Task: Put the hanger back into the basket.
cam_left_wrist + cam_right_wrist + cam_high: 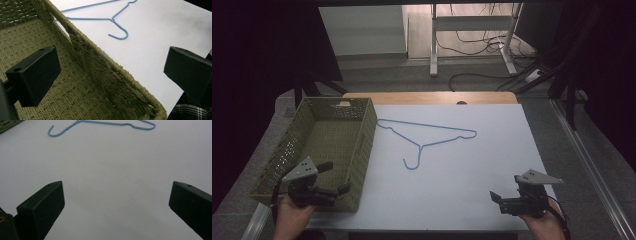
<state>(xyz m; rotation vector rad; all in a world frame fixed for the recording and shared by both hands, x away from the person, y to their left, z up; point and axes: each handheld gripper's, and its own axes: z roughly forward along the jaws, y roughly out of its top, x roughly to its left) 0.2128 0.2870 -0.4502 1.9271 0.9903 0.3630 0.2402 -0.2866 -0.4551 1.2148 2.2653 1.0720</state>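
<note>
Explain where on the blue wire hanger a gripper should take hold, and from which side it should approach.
Grip the blue hanger at the twisted neck above its hook, coming straight down from above. It lies flat on the white table, so only a top approach lets the jaws straddle the thin wire; the right gripper, open, has an unobstructed path.

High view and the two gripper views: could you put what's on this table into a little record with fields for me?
surface: white sheet over a wooden table
hanger: blue wire hanger lying flat mid-sheet, hook toward the person
basket: woven green basket at the left edge, nothing seen inside
left gripper: jaws wide apart, straddling the basket's right wall, holding nothing
right gripper: jaws wide apart above bare sheet, holding nothing
hands: left hand, right hand at the near edge
</note>
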